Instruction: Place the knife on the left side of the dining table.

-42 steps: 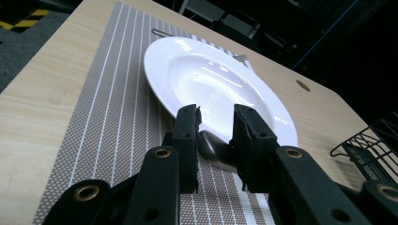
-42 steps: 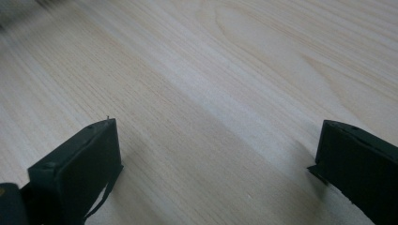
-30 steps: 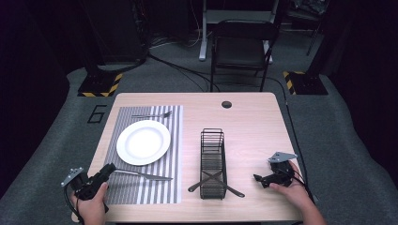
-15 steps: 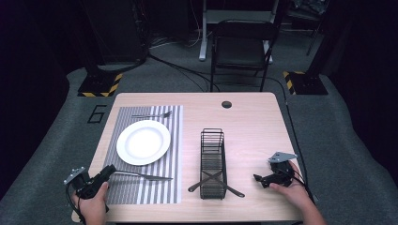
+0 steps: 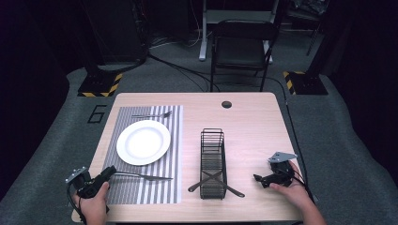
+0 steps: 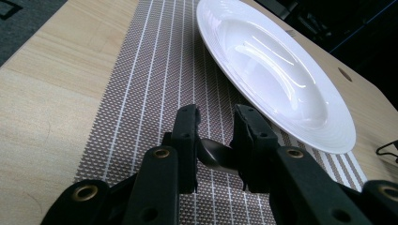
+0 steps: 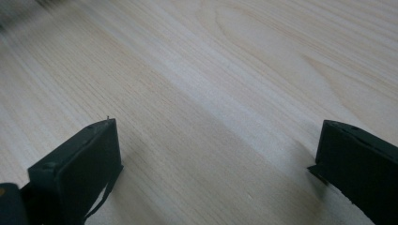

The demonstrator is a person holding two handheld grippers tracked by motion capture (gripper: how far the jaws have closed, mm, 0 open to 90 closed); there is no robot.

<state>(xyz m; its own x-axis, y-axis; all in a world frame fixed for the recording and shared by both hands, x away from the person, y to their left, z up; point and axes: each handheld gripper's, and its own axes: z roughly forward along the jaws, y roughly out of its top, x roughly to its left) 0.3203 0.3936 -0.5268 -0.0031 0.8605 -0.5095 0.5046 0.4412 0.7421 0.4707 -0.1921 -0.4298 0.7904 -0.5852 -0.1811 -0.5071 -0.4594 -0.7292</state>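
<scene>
A dark metal piece of cutlery (image 5: 145, 176) lies across the near end of the striped placemat (image 5: 174, 154), just in front of the white plate (image 5: 143, 142). My left gripper (image 5: 110, 171) is at its handle end, by the table's near left corner. In the left gripper view the jaws (image 6: 216, 126) are shut on the handle (image 6: 217, 158), with the plate (image 6: 277, 70) just beyond. My right gripper (image 5: 260, 179) rests low over bare wood at the near right. Its jaws (image 7: 217, 127) stand wide open with nothing between them.
A black wire caddy (image 5: 212, 161) stands in the middle of the table. Two crossed utensils stick out of its near end (image 5: 234, 192). A fork (image 5: 151, 114) lies on the mat beyond the plate. A dark round hole (image 5: 226, 104) marks the far edge, and a chair (image 5: 241, 47) stands behind.
</scene>
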